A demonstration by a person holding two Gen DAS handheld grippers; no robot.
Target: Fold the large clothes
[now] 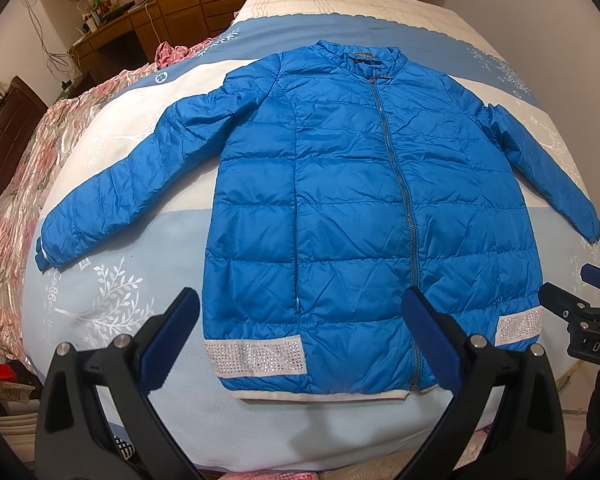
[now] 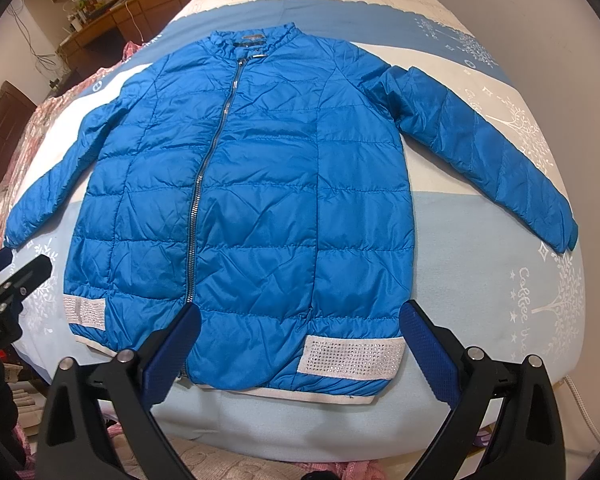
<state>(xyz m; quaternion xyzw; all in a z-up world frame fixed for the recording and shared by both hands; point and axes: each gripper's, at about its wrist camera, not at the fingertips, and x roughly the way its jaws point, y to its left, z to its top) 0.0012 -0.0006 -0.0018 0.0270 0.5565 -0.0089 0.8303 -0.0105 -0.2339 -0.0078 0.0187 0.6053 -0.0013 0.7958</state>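
A blue quilted jacket (image 1: 340, 200) lies flat and zipped on the bed, front up, collar far, hem near, both sleeves spread outward. It shows in the right wrist view too (image 2: 260, 200). It has white studded bands at the hem. My left gripper (image 1: 300, 312) is open and empty, held above the hem's left half. My right gripper (image 2: 300, 328) is open and empty above the hem's right half. The right gripper also appears at the right edge of the left wrist view (image 1: 580, 304), and the left gripper at the left edge of the right wrist view (image 2: 16, 276).
The bed carries a blue and white blanket (image 1: 148, 300) with leaf prints. A pink floral quilt (image 1: 28, 168) is bunched along the bed's left side. A wooden desk with clutter (image 1: 112, 20) and wardrobe stand behind. A white cable (image 2: 580, 400) hangs at the bed's right.
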